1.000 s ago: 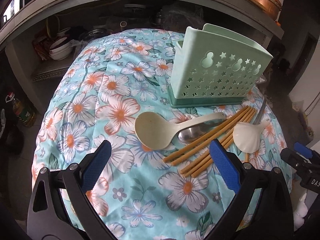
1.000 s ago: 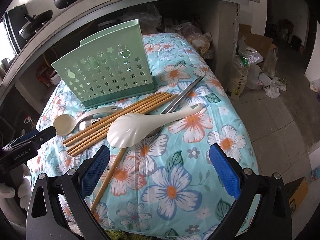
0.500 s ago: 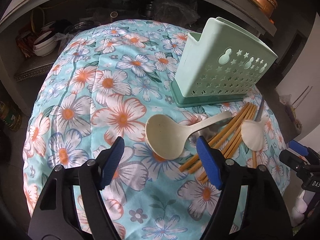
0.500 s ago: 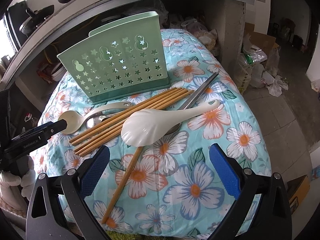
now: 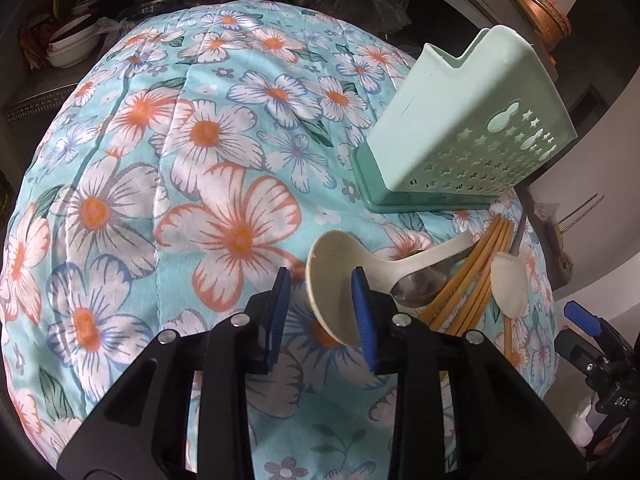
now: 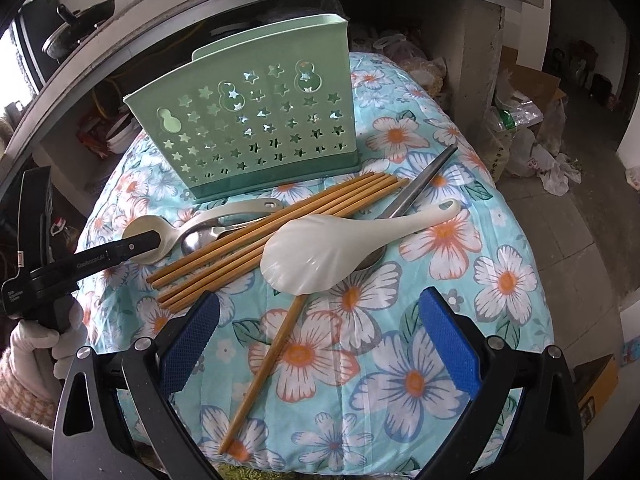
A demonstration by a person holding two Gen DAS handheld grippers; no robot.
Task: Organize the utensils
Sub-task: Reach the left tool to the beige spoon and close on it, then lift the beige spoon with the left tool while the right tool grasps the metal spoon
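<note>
A green utensil holder (image 5: pixel 468 136) (image 6: pixel 256 128) stands on the floral table. In front of it lie a cream rice paddle (image 5: pixel 336 276) (image 6: pixel 152 236), a metal spoon (image 5: pixel 420 288) (image 6: pixel 204 236), several bamboo chopsticks (image 5: pixel 476 276) (image 6: pixel 280 224), a white shell-shaped paddle (image 5: pixel 510 284) (image 6: pixel 320 256) and one stray chopstick (image 6: pixel 268 364). My left gripper (image 5: pixel 320 312) (image 6: pixel 136 248) is narrowed around the cream paddle's bowl edge, with a gap showing between the pads and the bowl. My right gripper (image 6: pixel 316 340) is open and empty just in front of the white paddle.
The floral cloth (image 5: pixel 200 184) covers a small rounded table with edges falling off on all sides. Bowls (image 5: pixel 72 44) sit on a shelf behind. A concrete counter (image 6: pixel 280 12) overhangs the back. Bags (image 6: pixel 532 140) lie on the floor to the right.
My left gripper moved forward and right to the cream paddle and narrowed its jaws around the bowl. My right gripper came slightly closer to the white paddle.
</note>
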